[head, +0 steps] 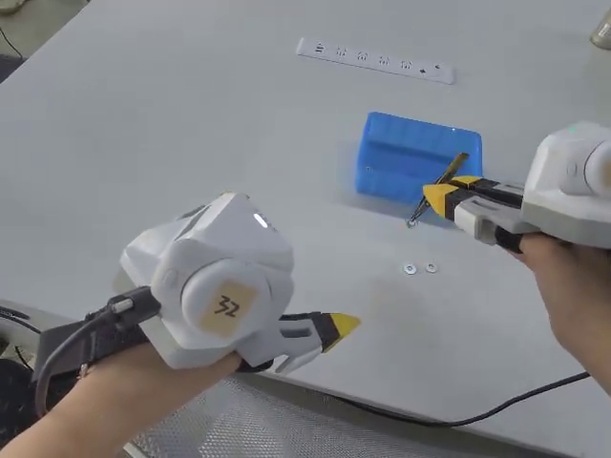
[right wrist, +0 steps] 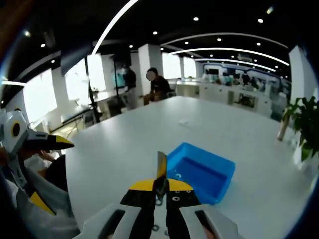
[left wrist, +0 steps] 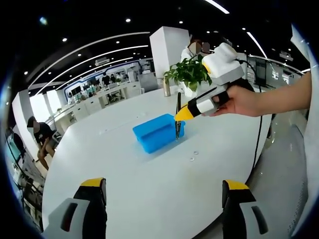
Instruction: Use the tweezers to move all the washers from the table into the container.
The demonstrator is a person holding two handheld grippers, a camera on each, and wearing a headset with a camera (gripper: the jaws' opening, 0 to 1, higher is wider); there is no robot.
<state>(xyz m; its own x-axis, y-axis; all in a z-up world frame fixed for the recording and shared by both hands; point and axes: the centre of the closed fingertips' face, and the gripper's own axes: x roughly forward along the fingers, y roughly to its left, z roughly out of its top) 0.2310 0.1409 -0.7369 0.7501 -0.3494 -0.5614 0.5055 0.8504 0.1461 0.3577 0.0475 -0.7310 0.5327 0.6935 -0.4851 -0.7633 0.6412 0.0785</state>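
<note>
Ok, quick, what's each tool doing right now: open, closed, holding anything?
Left tool: open, holding nothing.
Right tool: closed on the tweezers.

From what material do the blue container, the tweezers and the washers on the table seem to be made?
The blue container looks like plastic: even saturated colour, soft sheen. The tweezers seem metal: thin, brassy glint. The washers are pale small rings, perhaps metal; too small to be sure.
</note>
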